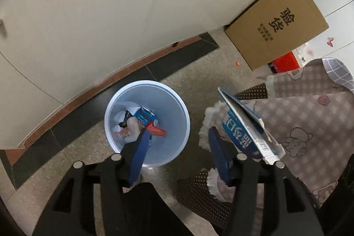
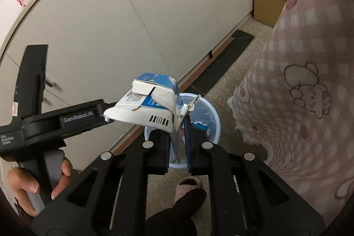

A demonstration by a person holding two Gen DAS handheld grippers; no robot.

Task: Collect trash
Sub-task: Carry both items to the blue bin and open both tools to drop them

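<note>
A light blue bin [image 1: 174, 107] stands on the floor by the cabinets. It holds a small blue carton [image 1: 145, 117], a red wrapper [image 1: 158, 131] and white crumpled paper. My left gripper [image 1: 178, 131] hangs over the bin, open, with nothing between its blue fingers [image 1: 139, 154]; the red wrapper sits just beside the left fingertip. My right gripper [image 2: 178, 125] is shut on the edge of a flattened blue-and-white carton [image 2: 152, 107], above the bin [image 2: 213, 112]. The same carton [image 1: 245, 125] shows to the right in the left wrist view.
Beige cabinet doors [image 1: 99, 14] run behind the bin. A brown cardboard box [image 1: 276, 23] stands at the back right. A pink checked cloth with bears [image 2: 305, 81] hangs close on the right. A slippered foot [image 2: 188, 186] is near the bin, and a hand [image 2: 33, 187] holds the left gripper's handle.
</note>
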